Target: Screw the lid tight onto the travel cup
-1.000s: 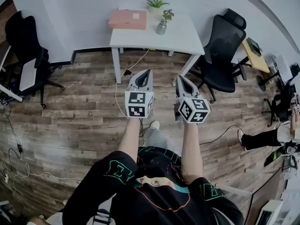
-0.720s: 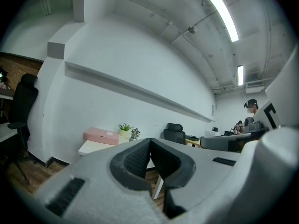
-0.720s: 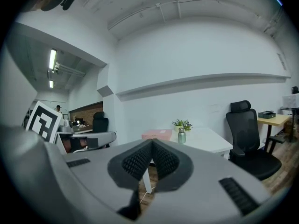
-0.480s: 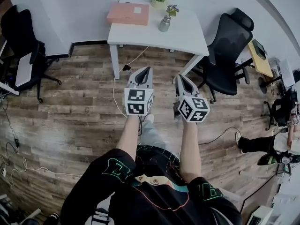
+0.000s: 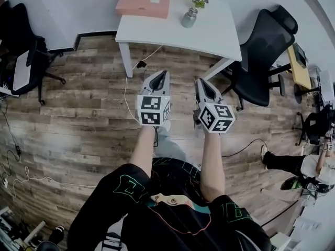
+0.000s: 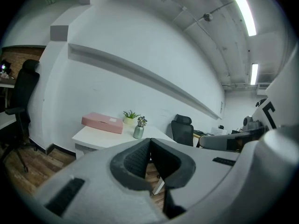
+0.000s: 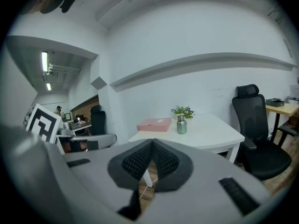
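A grey-green metal travel cup [image 5: 188,18] [image 6: 138,131] [image 7: 181,125] stands upright on the white table [image 5: 209,33], near its far edge. My left gripper [image 5: 164,75] and right gripper [image 5: 199,82] hover side by side above the wooden floor, short of the table's near edge, both pointing at it. Both are shut with nothing between the jaws. In the left gripper view my left gripper [image 6: 150,141] shows closed pads, and in the right gripper view my right gripper [image 7: 152,143] does too. I cannot tell whether a lid sits on the cup.
A flat pink box [image 5: 144,2] lies at the table's far left, and a small potted plant [image 5: 199,0] stands just behind the cup. A black office chair [image 5: 261,51] is to the right of the table, another [image 5: 23,61] at far left. A cable [image 5: 131,88] trails on the floor.
The table, cup and box have come nearer and lie lower in the head view. Both grippers have moved forward toward the table, still shut and side by side.
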The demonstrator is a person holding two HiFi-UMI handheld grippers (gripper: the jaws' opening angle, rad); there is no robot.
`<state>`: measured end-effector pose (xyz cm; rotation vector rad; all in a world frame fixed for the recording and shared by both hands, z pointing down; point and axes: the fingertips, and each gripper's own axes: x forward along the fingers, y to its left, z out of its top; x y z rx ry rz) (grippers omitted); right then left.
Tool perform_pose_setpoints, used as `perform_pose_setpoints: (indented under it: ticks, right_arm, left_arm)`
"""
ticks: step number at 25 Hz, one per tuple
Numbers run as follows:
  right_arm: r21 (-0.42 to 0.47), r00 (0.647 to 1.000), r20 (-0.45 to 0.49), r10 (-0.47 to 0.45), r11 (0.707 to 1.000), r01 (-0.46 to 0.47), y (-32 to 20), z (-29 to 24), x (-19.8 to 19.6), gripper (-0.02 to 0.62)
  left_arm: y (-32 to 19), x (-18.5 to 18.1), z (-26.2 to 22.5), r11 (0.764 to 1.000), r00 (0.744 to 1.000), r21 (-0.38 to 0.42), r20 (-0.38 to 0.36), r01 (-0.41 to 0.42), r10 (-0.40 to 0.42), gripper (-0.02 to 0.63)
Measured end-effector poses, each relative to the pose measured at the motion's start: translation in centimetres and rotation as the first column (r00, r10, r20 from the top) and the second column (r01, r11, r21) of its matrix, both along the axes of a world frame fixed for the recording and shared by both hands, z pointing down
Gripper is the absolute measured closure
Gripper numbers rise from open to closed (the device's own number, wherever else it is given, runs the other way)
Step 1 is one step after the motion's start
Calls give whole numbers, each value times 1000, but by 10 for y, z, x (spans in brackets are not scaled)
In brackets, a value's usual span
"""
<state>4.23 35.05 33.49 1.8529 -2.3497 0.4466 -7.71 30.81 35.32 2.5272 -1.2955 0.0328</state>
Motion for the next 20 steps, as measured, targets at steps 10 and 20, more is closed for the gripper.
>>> perform_pose_setpoints:
  ticks: [10,20]
  right_arm:
    - [-41,1000,10,-28,999,28,-66,22,36,591]
    - [-17,998,45,-37,999,37,-116,17,78,589]
  left_arm:
    - [-60,35,31,997,1000,-68,1,22,-22,598]
    - [-107,78,31,998,999,-68,34,19,-17,598]
